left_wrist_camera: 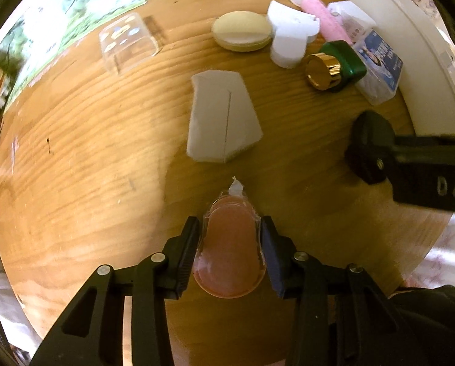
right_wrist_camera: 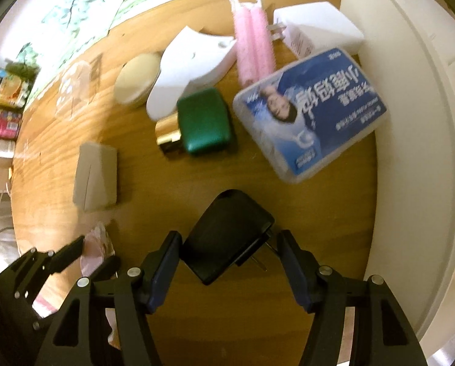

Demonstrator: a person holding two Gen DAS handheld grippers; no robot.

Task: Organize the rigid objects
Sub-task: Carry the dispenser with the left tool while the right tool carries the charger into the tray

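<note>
My left gripper points straight down and is shut on a pink tape dispenser in a clear shell, with both pads pressed on its sides just over the wooden table. In the right wrist view, my right gripper is shut on a black plug adapter that sits cornerwise between the pads, its prongs toward the right finger. The same adapter shows at the right of the left wrist view. The left gripper and its pink load appear at the lower left of the right wrist view.
A white trapezoid box lies ahead of the left gripper. Beyond are a green bottle with a gold cap, a blue-labelled box, pink rollers, a white charger, a cream round case and a clear box. A white tray rim runs along the right.
</note>
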